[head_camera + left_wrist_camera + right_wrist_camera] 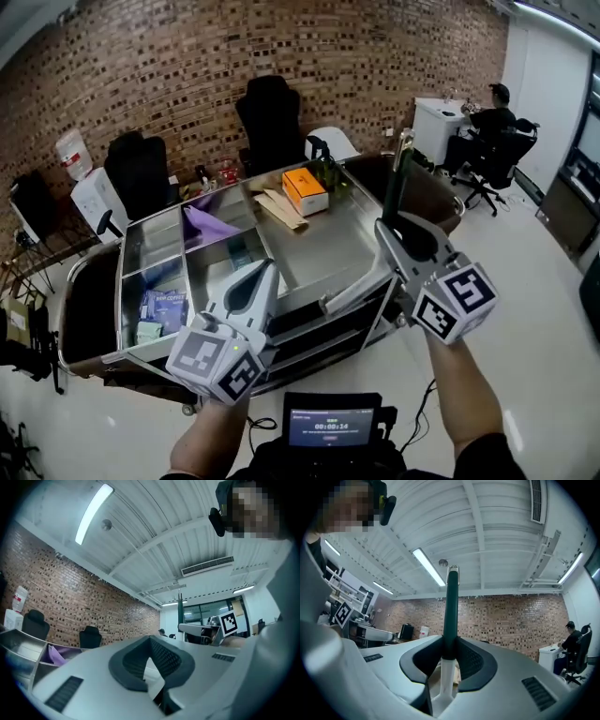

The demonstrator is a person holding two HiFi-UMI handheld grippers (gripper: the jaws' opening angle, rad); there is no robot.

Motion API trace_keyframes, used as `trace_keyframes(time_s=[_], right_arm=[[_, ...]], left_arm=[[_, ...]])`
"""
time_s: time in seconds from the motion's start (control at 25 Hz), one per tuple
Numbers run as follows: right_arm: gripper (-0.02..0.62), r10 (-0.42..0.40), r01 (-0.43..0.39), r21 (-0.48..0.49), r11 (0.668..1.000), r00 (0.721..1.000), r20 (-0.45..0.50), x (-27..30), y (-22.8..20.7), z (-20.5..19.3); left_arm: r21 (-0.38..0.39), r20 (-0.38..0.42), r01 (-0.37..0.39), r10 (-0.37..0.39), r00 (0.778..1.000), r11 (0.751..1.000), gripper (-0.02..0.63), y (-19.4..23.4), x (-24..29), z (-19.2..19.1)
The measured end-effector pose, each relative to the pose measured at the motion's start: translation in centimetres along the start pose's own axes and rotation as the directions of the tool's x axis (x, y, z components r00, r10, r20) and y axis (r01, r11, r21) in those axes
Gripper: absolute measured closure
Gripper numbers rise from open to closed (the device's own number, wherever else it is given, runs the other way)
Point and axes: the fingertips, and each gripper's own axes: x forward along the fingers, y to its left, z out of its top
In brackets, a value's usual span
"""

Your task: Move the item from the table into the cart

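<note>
A long thin item, dark green above and white below [450, 616], stands upright between the pads of my right gripper [449, 656], which is shut on it. In the head view the item [394, 187] rises above the right gripper [389, 232], over the near right corner of the metal cart [328, 248]. My left gripper [262, 270] hovers over the cart's near edge at the left. Its pads meet at the tip with nothing between them [150, 641]. The table is in no view.
The cart holds an orange box [305, 190], brown paper packs [281, 208], a purple bag [208, 225] and blue packets [164, 309] in its compartments. Black chairs [270, 117] stand behind it along the brick wall. A person [487, 117] sits at a white desk, back right.
</note>
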Motion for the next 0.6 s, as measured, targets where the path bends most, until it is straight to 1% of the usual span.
trace_keyframes(time_s=[0.08,0.16,0.32,0.4,0.52,0.6], right_arm=[[0.523,0.048,-0.048,0.014,0.999,0.999,0.007,1.9,-2.2,-0.4],[0.523,0.071,-0.072,0.032,0.997,0.997,0.016,4.0,-4.3,-0.8],[0.523,0.071,-0.071,0.058,0.996,0.997,0.008,8.4,-7.5,-2.3],[0.523,0.067,-0.067,0.055,0.996,0.998,0.003,10.2,-8.4,-3.1],[0.523,0.050,-0.050,0.063,0.997,0.999,0.002,12.8,-9.0,-4.4],[0.523,0.055,-0.054,0.068,0.996,0.998,-0.018,14.2,-8.8,-5.7]], left_arm=[[0.014,0.009,-0.062,0.062,0.998,0.998,0.606,0.2,1.1,-0.4],[0.028,0.015,-0.107,0.107,0.994,0.994,0.606,0.8,2.2,-0.5],[0.043,0.007,-0.151,0.151,0.989,0.988,0.606,2.6,4.1,-0.9],[0.066,0.010,-0.181,0.181,0.984,0.981,0.606,3.8,4.8,-0.7],[0.098,0.025,-0.251,0.250,0.968,0.963,0.606,6.8,5.6,-0.4],[0.087,0.009,-0.279,0.279,0.960,0.956,0.606,8.9,6.4,-1.1]])
